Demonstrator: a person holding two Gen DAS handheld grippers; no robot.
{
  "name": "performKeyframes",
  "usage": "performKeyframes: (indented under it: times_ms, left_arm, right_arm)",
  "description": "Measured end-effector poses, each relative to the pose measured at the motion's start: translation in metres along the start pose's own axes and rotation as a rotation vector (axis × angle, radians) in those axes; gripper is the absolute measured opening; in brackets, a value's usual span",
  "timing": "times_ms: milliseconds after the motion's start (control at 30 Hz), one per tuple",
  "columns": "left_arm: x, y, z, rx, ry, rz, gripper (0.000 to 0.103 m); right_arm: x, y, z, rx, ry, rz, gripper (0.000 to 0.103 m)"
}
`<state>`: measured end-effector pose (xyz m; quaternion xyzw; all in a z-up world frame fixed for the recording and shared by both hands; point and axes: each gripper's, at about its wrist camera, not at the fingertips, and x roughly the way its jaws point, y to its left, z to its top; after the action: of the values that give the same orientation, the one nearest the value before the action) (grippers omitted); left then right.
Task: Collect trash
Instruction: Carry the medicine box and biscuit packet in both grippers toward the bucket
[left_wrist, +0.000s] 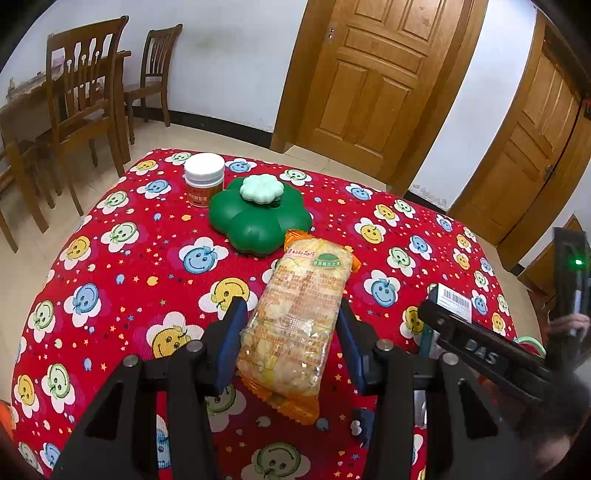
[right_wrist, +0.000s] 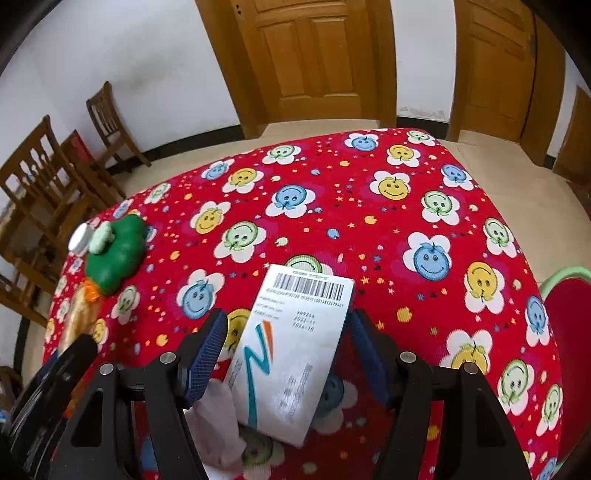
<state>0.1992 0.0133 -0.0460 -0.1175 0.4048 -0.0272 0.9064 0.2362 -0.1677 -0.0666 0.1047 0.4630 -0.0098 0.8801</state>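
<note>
The snack packet (left_wrist: 295, 325) sat at lower centre of the left wrist view, held between the blue pads of the left gripper (left_wrist: 291, 332), which pressed on both its sides. In the right wrist view the white barcoded box (right_wrist: 291, 354) filled the lower centre, clamped in the right gripper (right_wrist: 288, 354). Behind, on the red smiley-patterned bench (left_wrist: 129, 258), a green flower-shaped container (left_wrist: 258, 218) stood just beside a white-lidded jar (left_wrist: 204, 179).

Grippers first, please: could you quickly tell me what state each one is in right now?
Left gripper: closed on the snack packet.
Right gripper: closed on the white box with the barcode label.
</note>
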Motion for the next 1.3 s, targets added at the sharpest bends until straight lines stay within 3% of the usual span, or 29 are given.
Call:
performKeyframes:
  times_ms: [100,200,333,700,1033,1300]
  left_arm:
    - [-0.001,-0.001,-0.001,-0.002,0.001,-0.011,0.049]
    - [-0.004,-0.003,-0.002,0.002,0.008,-0.031,0.049]
    - [-0.012,-0.008,-0.002,0.015,0.007,-0.051,0.049]
    - [-0.044,-0.029,-0.01,0.041,0.002,-0.118,0.049]
    - [-0.075,-0.054,-0.026,0.082,0.012,-0.179,0.049]
    - [-0.097,-0.082,-0.04,0.127,0.027,-0.236,0.049]
  right_arm:
    - [0.004,0.001,0.002,-0.024,-0.011,-0.014,0.069]
    - [0.004,0.0,0.002,-0.047,-0.018,-0.016,0.062]
    - [-0.006,-0.011,0.003,-0.02,-0.039,0.023,0.058]
    - [-0.082,-0.05,-0.01,0.052,-0.241,0.089,0.058]
    - [-0.141,-0.078,-0.035,0.094,-0.31,0.11,0.058]
    - [-0.178,-0.114,-0.058,0.145,-0.357,0.071,0.058]
